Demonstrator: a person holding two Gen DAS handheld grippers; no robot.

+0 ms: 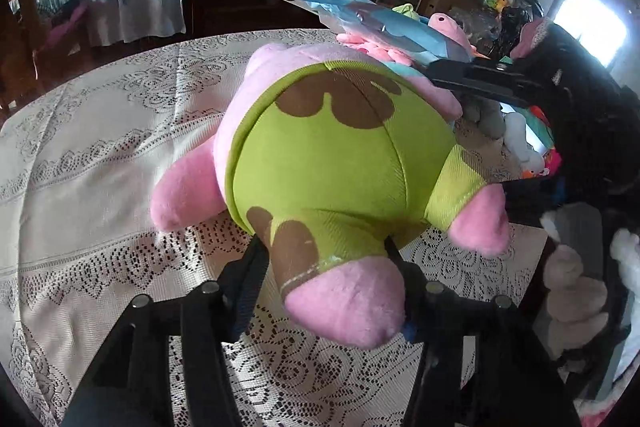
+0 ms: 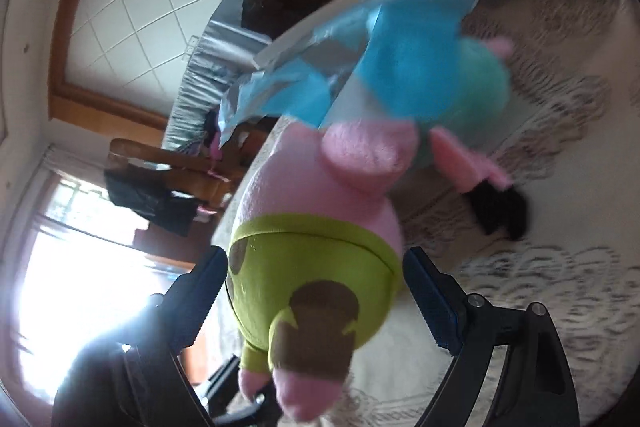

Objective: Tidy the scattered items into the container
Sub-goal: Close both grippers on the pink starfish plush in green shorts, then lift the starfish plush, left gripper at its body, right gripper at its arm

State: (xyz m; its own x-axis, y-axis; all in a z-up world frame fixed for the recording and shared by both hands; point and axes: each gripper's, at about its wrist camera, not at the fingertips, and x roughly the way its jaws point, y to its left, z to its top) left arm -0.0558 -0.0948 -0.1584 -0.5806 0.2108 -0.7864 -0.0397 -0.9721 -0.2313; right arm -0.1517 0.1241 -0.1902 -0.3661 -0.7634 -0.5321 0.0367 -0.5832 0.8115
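The left gripper (image 1: 326, 263) is seen with its jaws pinching one leg of the pink plush toy (image 1: 332, 163) in green shorts; the toy is held above the lace-covered worktop (image 1: 100, 155). The right gripper (image 2: 316, 291) has its jaws spread on either side of the toy's green shorts, not visibly pressing them. A blue plastic bag (image 1: 360, 15) is seen beyond the toy, with more plush toys (image 1: 520, 143) piled at the worktop's far right edge.
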